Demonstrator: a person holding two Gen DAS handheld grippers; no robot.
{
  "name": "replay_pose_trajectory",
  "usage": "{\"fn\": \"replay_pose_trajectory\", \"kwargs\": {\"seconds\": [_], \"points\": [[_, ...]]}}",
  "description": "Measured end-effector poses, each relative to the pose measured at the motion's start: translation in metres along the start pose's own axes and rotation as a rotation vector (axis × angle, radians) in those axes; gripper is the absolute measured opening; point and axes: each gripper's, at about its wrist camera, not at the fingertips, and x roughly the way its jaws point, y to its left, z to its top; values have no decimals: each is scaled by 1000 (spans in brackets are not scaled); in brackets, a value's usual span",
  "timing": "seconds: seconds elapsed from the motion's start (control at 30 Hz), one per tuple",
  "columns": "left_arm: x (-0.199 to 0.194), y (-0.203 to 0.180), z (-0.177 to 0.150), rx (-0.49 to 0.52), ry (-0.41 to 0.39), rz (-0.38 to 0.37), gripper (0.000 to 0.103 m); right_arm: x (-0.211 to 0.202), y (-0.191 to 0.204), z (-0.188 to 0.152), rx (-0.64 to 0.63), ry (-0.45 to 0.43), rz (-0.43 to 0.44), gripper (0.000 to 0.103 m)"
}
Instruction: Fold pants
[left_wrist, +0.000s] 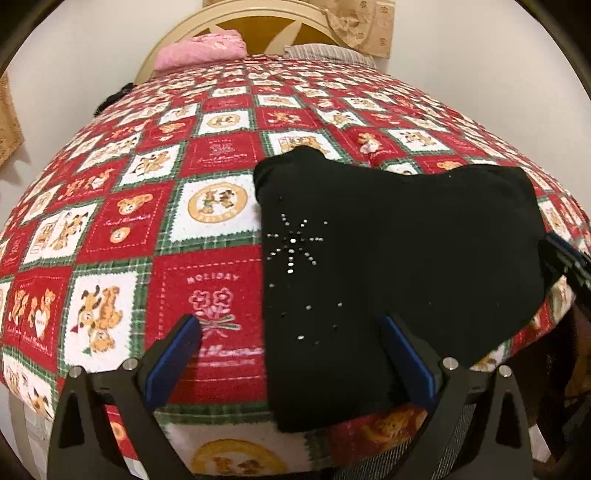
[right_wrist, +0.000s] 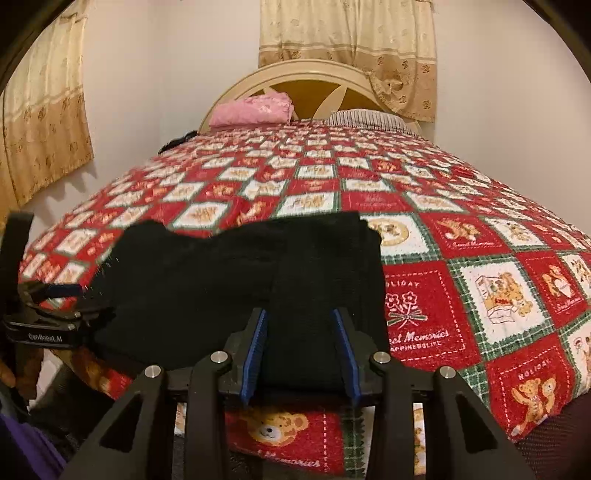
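Folded already into a compact black bundle: pants (left_wrist: 399, 251) flat on the bed (left_wrist: 207, 155), near its foot edge. Left gripper (left_wrist: 290, 354) fingers spread wide, straddling the bundle's edge, grasping nothing. Right gripper (right_wrist: 301, 350) fingers parted over the cloth, also released. Probably only final smoothing left.

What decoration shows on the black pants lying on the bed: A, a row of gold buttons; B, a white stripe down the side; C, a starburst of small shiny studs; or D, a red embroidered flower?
C: in the left wrist view the black pants carry small shiny studs arranged in a starburst, with a few more scattered below; no stripe, flower or buttons appear on them.
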Motion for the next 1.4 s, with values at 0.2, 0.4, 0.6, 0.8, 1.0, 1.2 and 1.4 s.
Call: {"fn": "replay_pose_trajectory", "kwargs": {"seconds": [0.2,0.4,0.6,0.8,1.0,1.2,1.4], "points": [[-27,63,-7,-120,-59,70,101,-18,48,12,-131,-53,169,39],[-39,111,-27,-228,-45,168,101,17,118,-4,-215,47,394,39],[-43,125,-39,-244,-46,215,101,30,178,-19,-401,48,438,39],[-41,129,-40,-255,-44,206,101,44,193,-29,-513,37,340,36],[-37,128,-39,-252,-34,200,101,45,211,-24,-583,-23,285,22],[-38,128,-38,-254,-35,204,101,49,216,-25,-595,2,343,12],[-35,124,-37,-253,-26,188,101,46,190,-23,-478,109,492,7]]}}
